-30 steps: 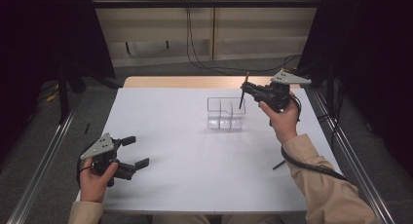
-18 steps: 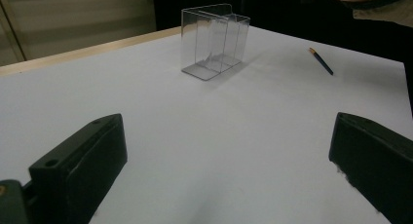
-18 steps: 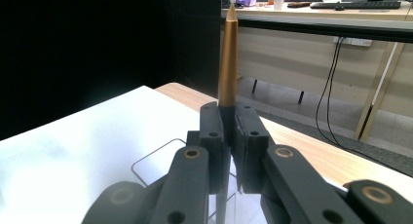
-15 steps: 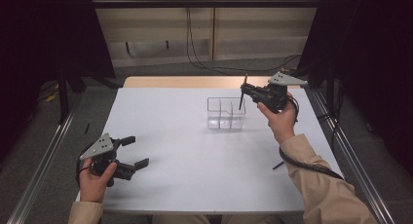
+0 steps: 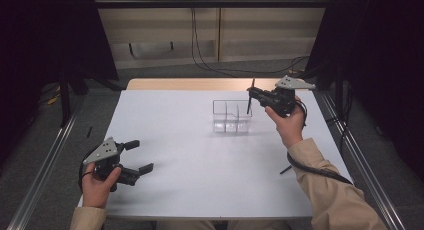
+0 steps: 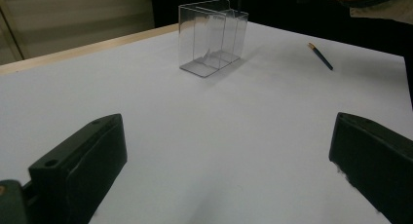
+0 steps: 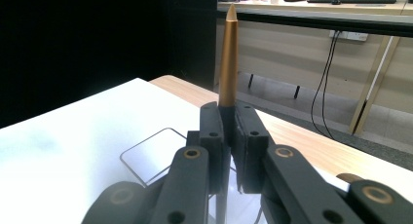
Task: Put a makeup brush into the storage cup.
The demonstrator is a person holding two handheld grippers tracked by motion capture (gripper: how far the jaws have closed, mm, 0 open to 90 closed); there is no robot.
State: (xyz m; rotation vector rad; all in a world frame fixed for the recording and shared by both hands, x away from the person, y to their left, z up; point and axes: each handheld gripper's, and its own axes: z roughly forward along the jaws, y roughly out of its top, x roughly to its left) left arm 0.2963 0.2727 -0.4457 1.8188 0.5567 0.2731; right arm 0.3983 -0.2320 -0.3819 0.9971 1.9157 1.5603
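- Right gripper [image 5: 251, 96] raised over the far right of the white worktop [image 5: 200, 160], clamped on a pen [image 5: 250, 97]
- Pen held upright just above the clear organiser [image 5: 231, 117], over its right-hand end, lower tip near the rim
- From the right gripper view: pen [image 7: 228, 58] pinched between the two black pads, gold-brown tapered end pointing up, rest of the shaft hidden below the jaws
- Pen slim and dark in the high view; exact colour of the lower part hard to tell
- Organiser [image 6: 212, 36] transparent, box-shaped, split by upright walls into compartments, apparently empty, standing on the far middle of the worktop
- Step in hand, by judgement: lowering the pen into a compartment of the organiser
- Next move likely calls for: keeping the pen vertical, lining its lower tip over one compartment, easing down, then opening the jaws
- Second pen [image 6: 320, 56], dark with a pale tip, lying flat on the worktop to the right, well apart from the organiser
- Left gripper [image 5: 136, 158] low at the near left edge, jaws wide apart, holding nothing
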